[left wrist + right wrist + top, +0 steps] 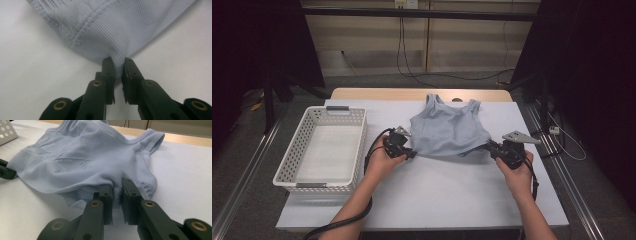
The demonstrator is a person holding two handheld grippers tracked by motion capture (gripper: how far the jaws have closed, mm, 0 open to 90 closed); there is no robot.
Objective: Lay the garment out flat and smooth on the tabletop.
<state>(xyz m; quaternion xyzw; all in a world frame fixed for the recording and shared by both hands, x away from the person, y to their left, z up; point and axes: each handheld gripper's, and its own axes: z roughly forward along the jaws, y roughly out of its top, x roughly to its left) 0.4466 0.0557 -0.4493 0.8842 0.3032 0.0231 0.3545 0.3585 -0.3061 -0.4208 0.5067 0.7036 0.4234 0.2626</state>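
High view — left tongs (412,153) clenched on tank top (447,131) hem | right tongs (488,146) — same.

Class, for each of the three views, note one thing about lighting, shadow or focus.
High view: the table is evenly lit, its surroundings dark. Left gripper view: the top's ribbed weave is sharp, with soft shadow under its hem. Right gripper view: the near fingers are slightly soft, the background blurred.
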